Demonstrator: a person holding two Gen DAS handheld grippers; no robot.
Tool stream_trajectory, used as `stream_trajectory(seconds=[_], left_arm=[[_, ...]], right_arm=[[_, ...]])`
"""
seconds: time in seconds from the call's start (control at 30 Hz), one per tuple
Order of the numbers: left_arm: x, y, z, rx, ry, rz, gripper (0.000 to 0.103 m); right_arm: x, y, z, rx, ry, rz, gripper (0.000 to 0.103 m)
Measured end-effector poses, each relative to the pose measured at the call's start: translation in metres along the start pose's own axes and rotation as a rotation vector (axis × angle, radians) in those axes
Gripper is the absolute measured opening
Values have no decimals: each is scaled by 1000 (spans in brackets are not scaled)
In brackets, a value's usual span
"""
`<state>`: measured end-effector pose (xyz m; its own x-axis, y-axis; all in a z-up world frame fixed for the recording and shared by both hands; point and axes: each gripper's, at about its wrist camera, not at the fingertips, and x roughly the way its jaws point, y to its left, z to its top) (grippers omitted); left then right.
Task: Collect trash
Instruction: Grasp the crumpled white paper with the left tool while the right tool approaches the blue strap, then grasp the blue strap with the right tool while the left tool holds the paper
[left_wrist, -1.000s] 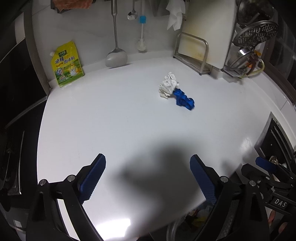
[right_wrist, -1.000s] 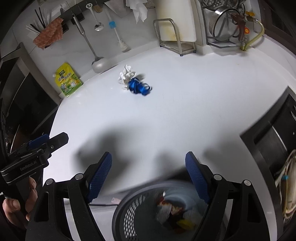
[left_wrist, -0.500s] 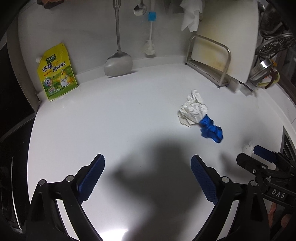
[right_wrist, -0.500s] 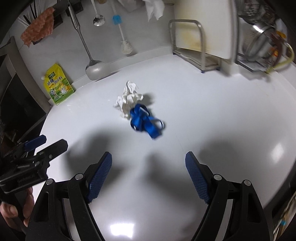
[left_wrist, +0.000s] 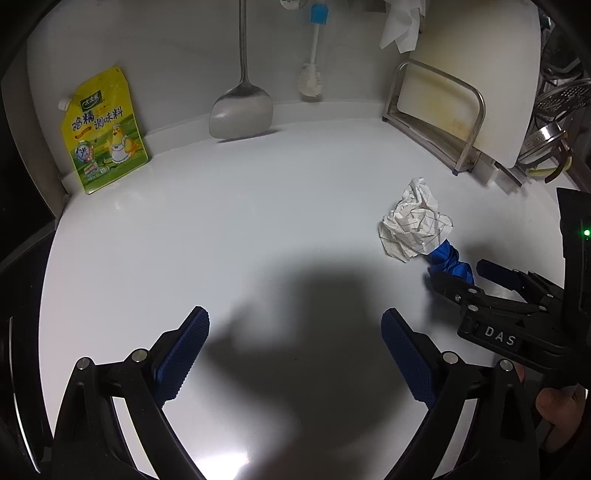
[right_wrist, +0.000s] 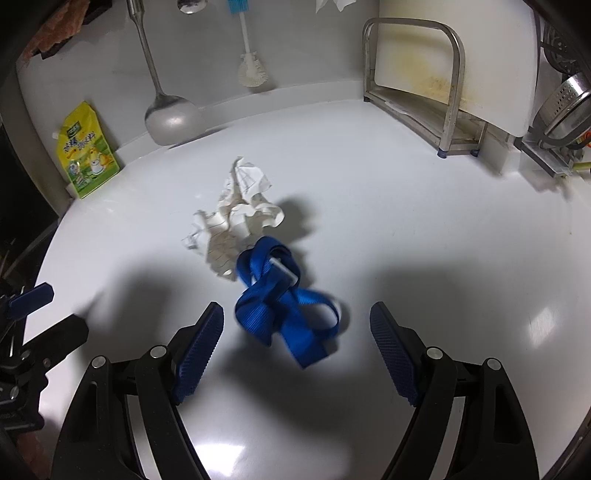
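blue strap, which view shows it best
The right wrist view: the blue strap lies whole and near, its loops clear, between the open right claw fingers, against the crumpled paper. In the left wrist view only a small bunch shows, partly hidden behind the right claw.

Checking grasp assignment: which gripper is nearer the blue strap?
Right. The right gripper is open with the blue strap lying between its fingers, not gripped. The left gripper is open over bare counter, off to the strap's side, beyond the crumpled paper.
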<state>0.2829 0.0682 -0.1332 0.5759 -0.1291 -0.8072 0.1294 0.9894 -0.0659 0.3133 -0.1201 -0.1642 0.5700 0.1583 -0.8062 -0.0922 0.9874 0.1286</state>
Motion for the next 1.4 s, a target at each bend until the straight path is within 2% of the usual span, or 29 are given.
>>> stream_trajectory(seconds=[0.17,0.33,0.43,0.53,0.63,0.9,1.2,1.27,1.4], left_arm=[[6,-6,3,2,0,-13,92],[12,-18,6,17,1,-34,92],[16,-27,7,25,4,-45,92],[20,-34,10,29,6,-55,92],[24,-41,12,30,9,-68,92],[47,-67,26,46,6,-100,92],[82,-88,51,8,30,-102,89],[87,-91,53,11,37,-105,73],[89,-98,52,42,44,-115,50]], right_arm=[[0,-1,1,-15,-22,13,75],[-3,-3,1,-26,-19,50,42],[-5,-7,0,-22,-20,61,27],[-12,-14,-2,-1,-29,71,19],[-25,-26,-5,49,-51,78,16],[-67,-64,-25,175,-96,35,15],[-105,-86,-53,257,-116,-3,15],[-108,-88,-58,265,-117,-7,15],[-109,-89,-64,264,-107,-16,15]])
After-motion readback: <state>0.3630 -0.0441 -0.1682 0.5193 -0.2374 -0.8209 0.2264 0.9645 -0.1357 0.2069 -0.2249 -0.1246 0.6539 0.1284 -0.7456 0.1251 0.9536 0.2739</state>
